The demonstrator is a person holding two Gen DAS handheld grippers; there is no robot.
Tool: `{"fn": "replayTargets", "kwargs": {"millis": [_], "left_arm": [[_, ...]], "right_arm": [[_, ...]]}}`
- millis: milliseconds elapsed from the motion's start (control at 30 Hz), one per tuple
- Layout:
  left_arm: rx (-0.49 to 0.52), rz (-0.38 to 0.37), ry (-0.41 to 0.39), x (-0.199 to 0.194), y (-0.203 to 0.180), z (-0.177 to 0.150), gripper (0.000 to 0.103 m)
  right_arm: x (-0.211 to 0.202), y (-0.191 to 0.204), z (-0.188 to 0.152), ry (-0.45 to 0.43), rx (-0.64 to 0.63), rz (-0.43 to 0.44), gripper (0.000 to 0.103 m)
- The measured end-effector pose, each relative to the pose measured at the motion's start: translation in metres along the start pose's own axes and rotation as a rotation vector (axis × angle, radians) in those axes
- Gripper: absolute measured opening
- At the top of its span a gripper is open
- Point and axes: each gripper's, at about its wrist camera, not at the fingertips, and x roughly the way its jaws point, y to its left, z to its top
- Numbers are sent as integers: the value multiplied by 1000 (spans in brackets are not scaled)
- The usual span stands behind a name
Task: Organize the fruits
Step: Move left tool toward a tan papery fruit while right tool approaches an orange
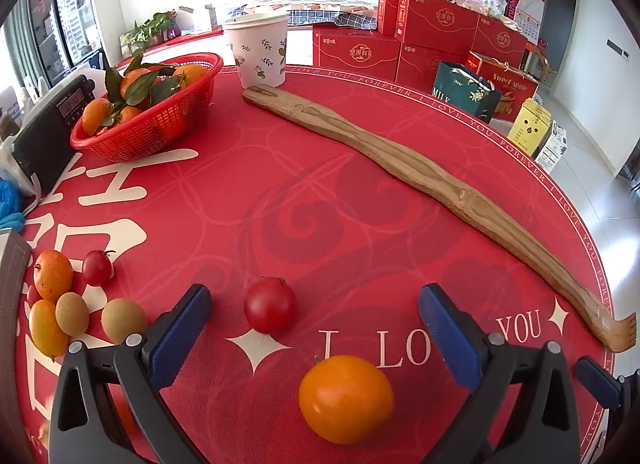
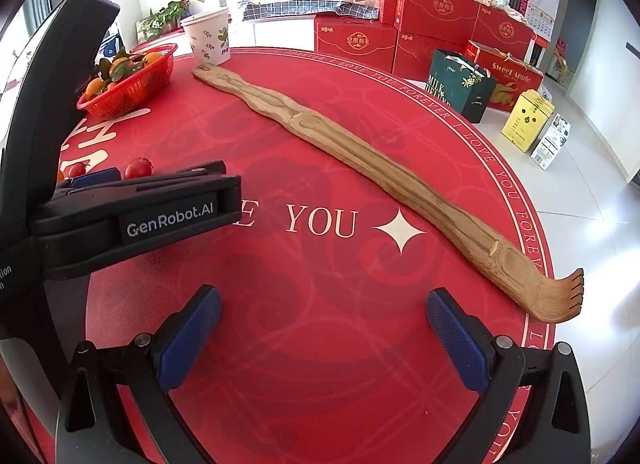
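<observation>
The left claw [image 1: 314, 338] hangs released over the red bench [image 1: 320, 192], the orange fruit [image 1: 346, 398] lying near, between its fingers; the right claw [image 2: 324, 338], also released, hovers over bare cloth, farther off.

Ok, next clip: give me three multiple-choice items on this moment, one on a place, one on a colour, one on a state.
1. Where does the yellow-orange fruit lie?
A. In the basket
B. On the red cloth between the left gripper's fingers
C. On the wooden backscratcher

2. What colour is the basket?
A. Red
B. Green
C. White

3. How is the right gripper?
A. Shut on a tomato
B. Shut, empty
C. Open, empty

Answers: B, it sits on the cloth inside the left gripper; A, red mesh; C, its blue pads stand wide apart over bare cloth.
</observation>
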Motion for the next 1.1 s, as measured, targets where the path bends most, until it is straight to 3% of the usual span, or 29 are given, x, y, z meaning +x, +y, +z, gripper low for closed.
{"fn": "replayTargets", "kwargs": {"millis": [533, 733, 900, 1000, 1100], "left_arm": [[-16, 6, -1, 1, 0, 2, 103], [0, 7, -158, -59, 24, -12, 103], [35, 79, -258, -118, 73, -51, 103], [-19, 126, -226, -127, 111, -82, 103], [-90, 126, -162, -130, 145, -114, 103]], "right_arm": [[0, 0, -1, -7, 4, -1, 103], [0, 1, 0, -7, 4, -2, 103], [1, 2, 2, -2, 14, -9, 103], [1, 2, 2, -3, 19, -12, 103], [1, 3, 2, -3, 25, -17, 103]]}}
